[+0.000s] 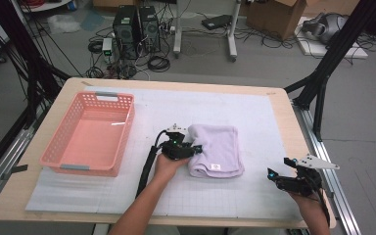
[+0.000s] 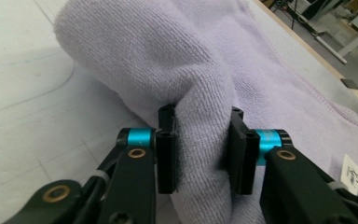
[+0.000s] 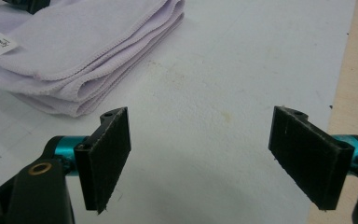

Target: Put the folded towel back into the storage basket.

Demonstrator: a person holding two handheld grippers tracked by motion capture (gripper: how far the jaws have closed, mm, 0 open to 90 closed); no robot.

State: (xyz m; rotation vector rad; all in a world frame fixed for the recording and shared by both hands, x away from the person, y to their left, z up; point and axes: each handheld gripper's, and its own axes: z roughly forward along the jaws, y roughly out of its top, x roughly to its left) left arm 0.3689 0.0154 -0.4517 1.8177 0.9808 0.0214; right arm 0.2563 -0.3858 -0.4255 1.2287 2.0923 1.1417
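Grey floor strewn with black cables, computer towers and cardboard boxes lay beyond a pale wooden table with rounded corners, covered by a white gridded mat. On the mat, centre right, lay a folded lilac towel of looped terry, hemmed at its edges and bearing a small white label; its stacked layers appeared in the right gripper view. At the towel's left edge, the left gripper pinched a raised fold of the cloth between its flat black pads. Near the table's right edge and well apart from the towel, the right gripper rested with its jaws spread wide, nothing between its rectangular pads. At the left stood a rectangular pink plastic basket with perforated walls
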